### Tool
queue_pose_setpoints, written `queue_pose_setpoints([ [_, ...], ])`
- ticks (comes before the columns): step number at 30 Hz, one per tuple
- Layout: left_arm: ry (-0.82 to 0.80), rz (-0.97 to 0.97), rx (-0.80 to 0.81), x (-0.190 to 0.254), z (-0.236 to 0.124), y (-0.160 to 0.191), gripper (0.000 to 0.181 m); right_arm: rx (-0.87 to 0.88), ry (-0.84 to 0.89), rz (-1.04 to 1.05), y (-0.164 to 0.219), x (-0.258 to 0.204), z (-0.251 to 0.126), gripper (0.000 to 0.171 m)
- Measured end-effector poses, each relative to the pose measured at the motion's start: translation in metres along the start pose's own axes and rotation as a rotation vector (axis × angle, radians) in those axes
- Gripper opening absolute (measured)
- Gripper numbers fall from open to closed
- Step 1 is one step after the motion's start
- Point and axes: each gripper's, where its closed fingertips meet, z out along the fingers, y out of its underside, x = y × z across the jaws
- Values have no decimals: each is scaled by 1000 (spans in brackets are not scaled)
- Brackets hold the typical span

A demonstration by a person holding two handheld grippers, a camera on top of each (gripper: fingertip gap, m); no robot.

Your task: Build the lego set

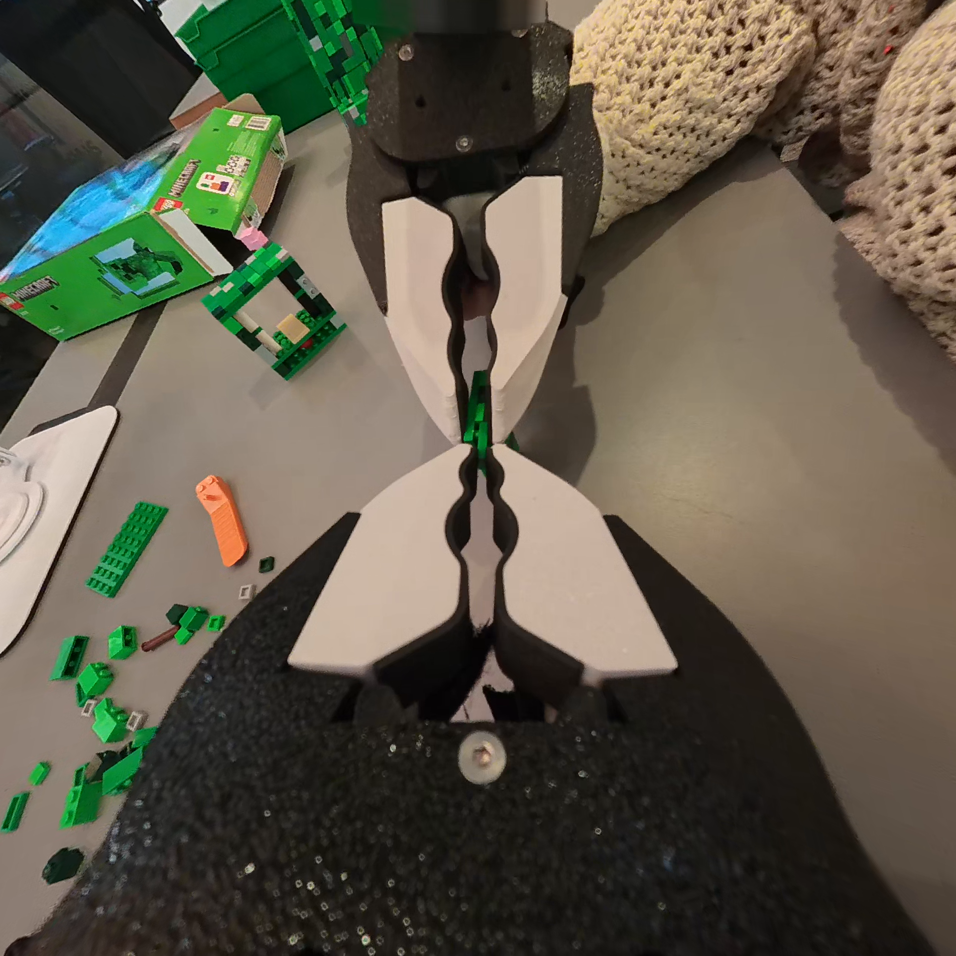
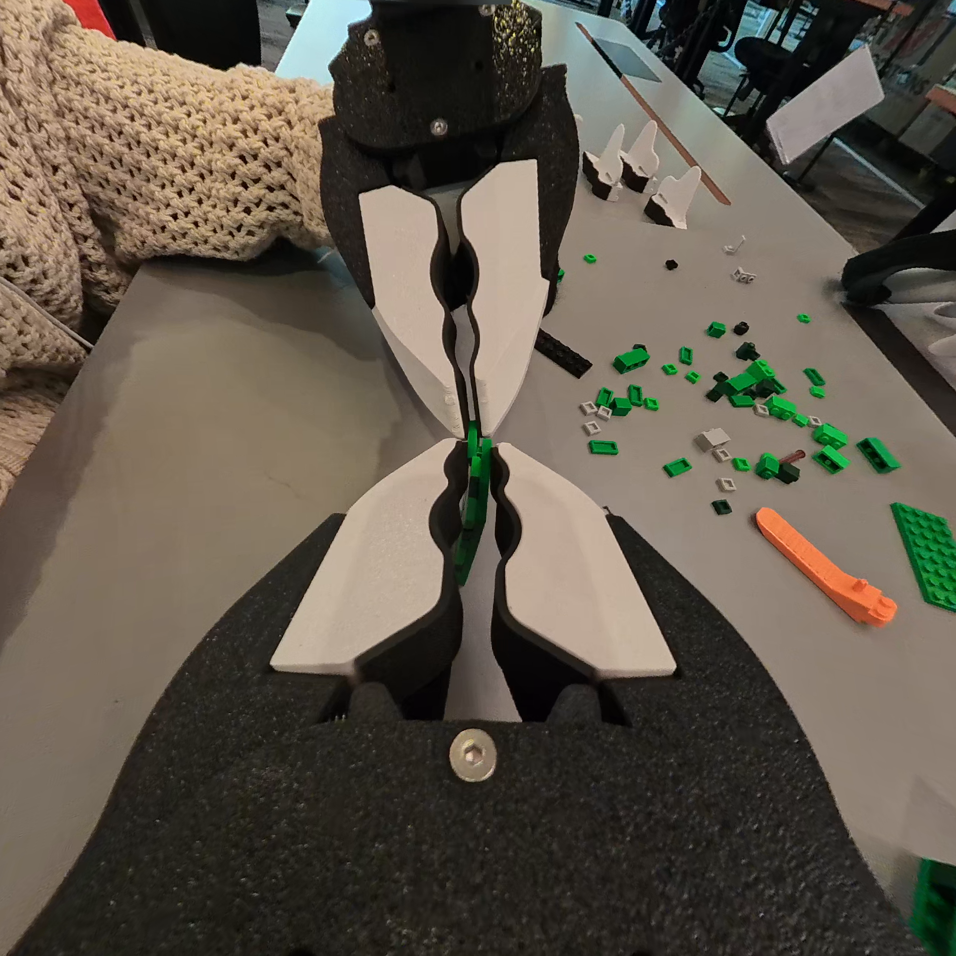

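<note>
My two grippers face each other tip to tip above the grey table (image 1: 724, 465). A thin green lego plate assembly (image 2: 472, 496) stands edge-on between them. My right gripper (image 2: 476, 452) is shut on it, and most of the piece lies between its black pads. My left gripper (image 1: 478, 458) is shut on the piece's near end (image 1: 478, 408). The left gripper also shows opposite in the right wrist view (image 2: 468, 421), and the right gripper in the left wrist view (image 1: 478, 414). A half-built green frame model (image 1: 274, 310) stands on the table to the left.
Loose green, grey and black bricks (image 2: 750, 403) lie scattered, with an orange brick separator (image 2: 822, 569) and a green studded plate (image 1: 127, 548). A green set box (image 1: 129, 233), a green bin (image 1: 248, 51), a white mat (image 1: 46, 507) and spare gripper fingers (image 2: 641, 165) are around. Knitted sleeves (image 2: 129, 155) rest at the table edge.
</note>
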Motion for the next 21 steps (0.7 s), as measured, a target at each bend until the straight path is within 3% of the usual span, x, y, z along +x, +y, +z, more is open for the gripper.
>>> queue_pose_setpoints([
  [1, 1, -4, 2, 0, 0, 0, 2, -2, 2, 1, 0, 0, 0, 8],
  [12, -16, -32, 23, -2, 1, -1, 10, -6, 35, -23, 0, 1, 0, 7],
  [15, -147, -33, 60, -18, -4, -8, 17, 66, 37, 59, -10, 9, -6, 6],
  [17, -230, -25, 50, -28, -8, -6, 34, 138, 46, 140, -19, 15, -12, 6],
  [21, -154, -120, 65, -17, 1, -8, 40, 266, -55, 295, -35, 12, -22, 6],
])
